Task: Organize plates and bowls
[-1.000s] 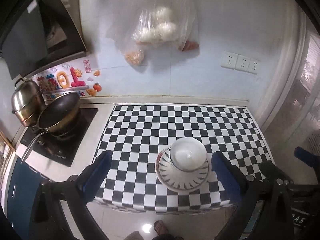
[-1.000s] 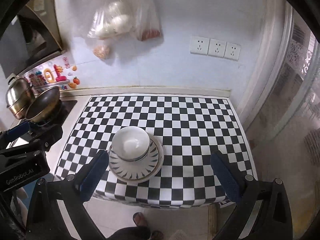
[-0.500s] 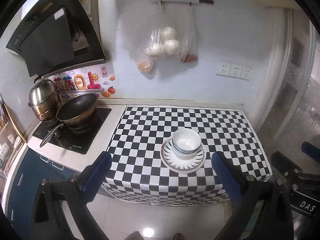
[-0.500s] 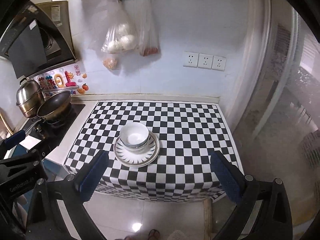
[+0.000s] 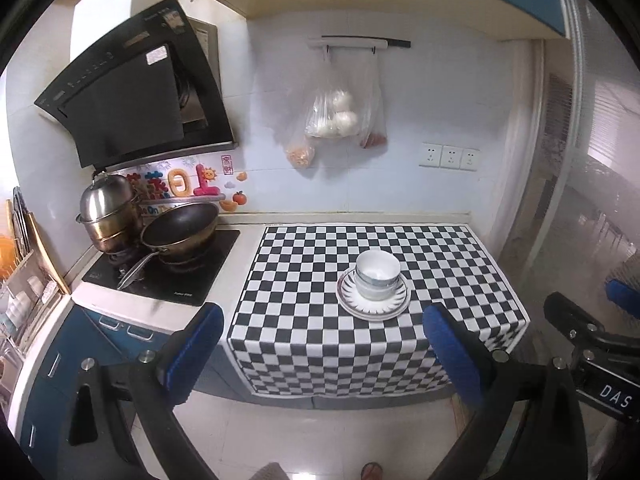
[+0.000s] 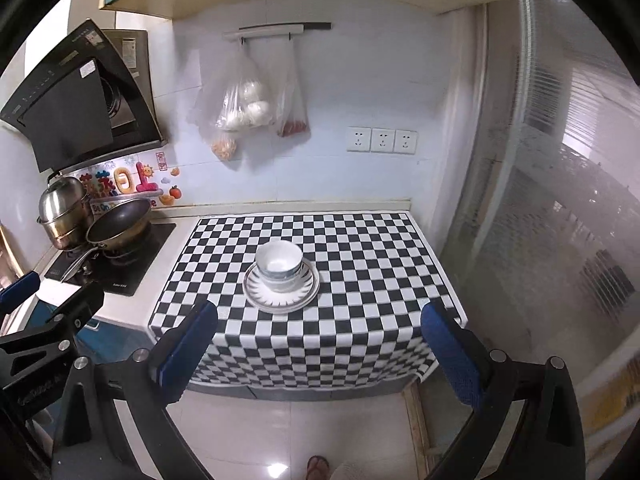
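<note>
Checkered counter cloth (image 6: 360,248) is carrying the bowl stack (image 6: 279,265) nested on a striped plate (image 6: 281,297) near its front edge. Left gripper (image 5: 322,350) and right gripper (image 6: 320,346) are both hanging off the front edge, jaws apart, empty; stack is lying straight ahead, roughly equidistant.

On the checkered cloth (image 5: 372,248): one stack of bowls (image 5: 377,273), bowl count unclear, on stacked plates (image 5: 373,305), number unclear. On the stove (image 5: 172,272): one pan (image 5: 180,230), one steel pot (image 5: 107,210). On the wall: three sockets (image 6: 381,140), three hanging bags (image 5: 340,116)
</note>
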Action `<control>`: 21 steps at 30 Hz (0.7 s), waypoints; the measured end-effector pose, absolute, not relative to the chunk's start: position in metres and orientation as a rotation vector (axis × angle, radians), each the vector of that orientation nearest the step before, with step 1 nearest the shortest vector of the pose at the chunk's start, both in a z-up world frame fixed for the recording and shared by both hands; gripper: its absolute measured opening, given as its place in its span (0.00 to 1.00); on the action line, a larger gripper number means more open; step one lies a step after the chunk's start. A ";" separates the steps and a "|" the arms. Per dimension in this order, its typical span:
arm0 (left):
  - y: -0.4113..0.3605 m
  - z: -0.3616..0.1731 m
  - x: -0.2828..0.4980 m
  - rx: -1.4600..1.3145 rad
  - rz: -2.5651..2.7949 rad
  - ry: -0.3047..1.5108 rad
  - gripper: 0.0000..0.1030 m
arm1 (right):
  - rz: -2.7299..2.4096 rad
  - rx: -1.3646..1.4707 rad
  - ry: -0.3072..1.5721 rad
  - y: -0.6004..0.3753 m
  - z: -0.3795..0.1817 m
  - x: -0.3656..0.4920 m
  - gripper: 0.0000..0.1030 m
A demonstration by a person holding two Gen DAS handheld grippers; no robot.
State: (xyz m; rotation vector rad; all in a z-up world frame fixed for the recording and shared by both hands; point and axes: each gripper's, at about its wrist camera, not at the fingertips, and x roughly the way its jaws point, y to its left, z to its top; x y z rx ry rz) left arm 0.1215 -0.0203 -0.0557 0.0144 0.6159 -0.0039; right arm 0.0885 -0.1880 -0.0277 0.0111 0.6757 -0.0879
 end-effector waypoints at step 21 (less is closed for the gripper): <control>-0.003 -0.038 0.019 0.051 -0.004 0.567 0.99 | -0.140 0.014 0.628 -0.160 0.002 -0.052 1.00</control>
